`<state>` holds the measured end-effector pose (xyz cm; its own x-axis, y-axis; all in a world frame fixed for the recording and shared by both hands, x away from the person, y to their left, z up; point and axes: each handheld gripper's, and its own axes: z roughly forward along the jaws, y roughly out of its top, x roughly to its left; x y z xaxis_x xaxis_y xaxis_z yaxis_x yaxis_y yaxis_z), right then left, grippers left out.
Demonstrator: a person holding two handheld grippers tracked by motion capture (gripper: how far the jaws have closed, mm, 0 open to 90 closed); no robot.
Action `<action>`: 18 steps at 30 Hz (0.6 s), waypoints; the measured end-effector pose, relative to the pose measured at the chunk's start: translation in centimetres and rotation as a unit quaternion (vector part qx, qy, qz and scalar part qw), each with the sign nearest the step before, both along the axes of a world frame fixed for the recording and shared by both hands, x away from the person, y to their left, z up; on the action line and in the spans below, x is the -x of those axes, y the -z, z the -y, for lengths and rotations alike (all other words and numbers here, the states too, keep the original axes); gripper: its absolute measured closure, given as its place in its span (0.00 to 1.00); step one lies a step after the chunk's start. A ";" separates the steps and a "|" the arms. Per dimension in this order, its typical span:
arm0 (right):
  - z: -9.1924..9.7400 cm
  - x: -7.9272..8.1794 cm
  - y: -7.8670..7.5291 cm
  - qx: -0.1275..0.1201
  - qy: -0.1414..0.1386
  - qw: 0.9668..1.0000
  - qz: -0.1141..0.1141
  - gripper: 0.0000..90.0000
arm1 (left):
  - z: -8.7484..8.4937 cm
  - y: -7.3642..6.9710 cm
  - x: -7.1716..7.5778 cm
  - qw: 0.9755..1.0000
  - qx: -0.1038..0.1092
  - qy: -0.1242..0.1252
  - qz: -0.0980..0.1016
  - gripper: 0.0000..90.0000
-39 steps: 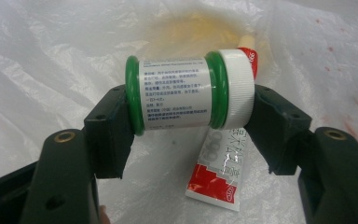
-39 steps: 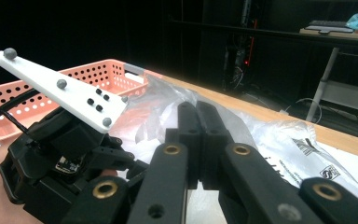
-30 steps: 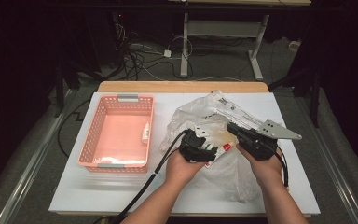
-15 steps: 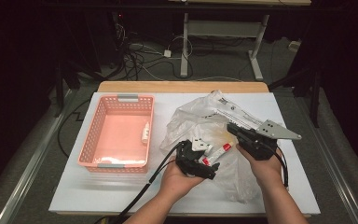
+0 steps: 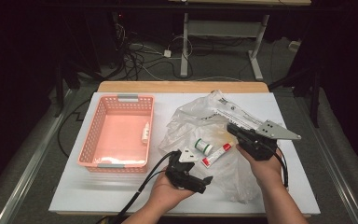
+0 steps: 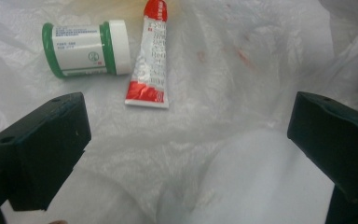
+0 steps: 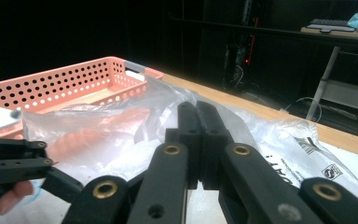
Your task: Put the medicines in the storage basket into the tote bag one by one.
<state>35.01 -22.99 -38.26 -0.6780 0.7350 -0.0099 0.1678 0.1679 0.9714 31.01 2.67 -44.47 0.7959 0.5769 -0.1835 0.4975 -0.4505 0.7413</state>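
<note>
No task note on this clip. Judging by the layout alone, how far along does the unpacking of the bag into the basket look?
Apparently early. Done: one small white tube lies in the pink basket. In hand: the right gripper is shut on the plastic bag; the left gripper is open, holding nothing, aimed at the bag. Left: the green-and-white jar and red-and-white tube lie on the bag.

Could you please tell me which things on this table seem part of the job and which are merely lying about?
Likely in the job:
- bag, pinched by the shut right claw
- jar and tube lying on the bag
- open left claw
- basket, with a small tube inside

Lying about:
- cables on the floor
- desk frame beyond
</note>
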 end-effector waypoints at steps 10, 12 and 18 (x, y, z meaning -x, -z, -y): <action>-0.1 0.0 0.1 0.002 0.000 1.000 -0.001 1.00 | -2.4 -0.9 1.8 1.000 -0.010 0.010 0.011 0.00; -0.1 0.0 0.2 0.004 0.000 1.000 -0.003 1.00 | -2.8 -1.1 2.2 1.000 -0.008 0.010 0.014 0.00; 0.0 0.0 0.2 0.004 0.000 1.000 -0.002 1.00 | -4.8 -1.8 2.8 1.000 -0.006 -0.006 0.021 0.00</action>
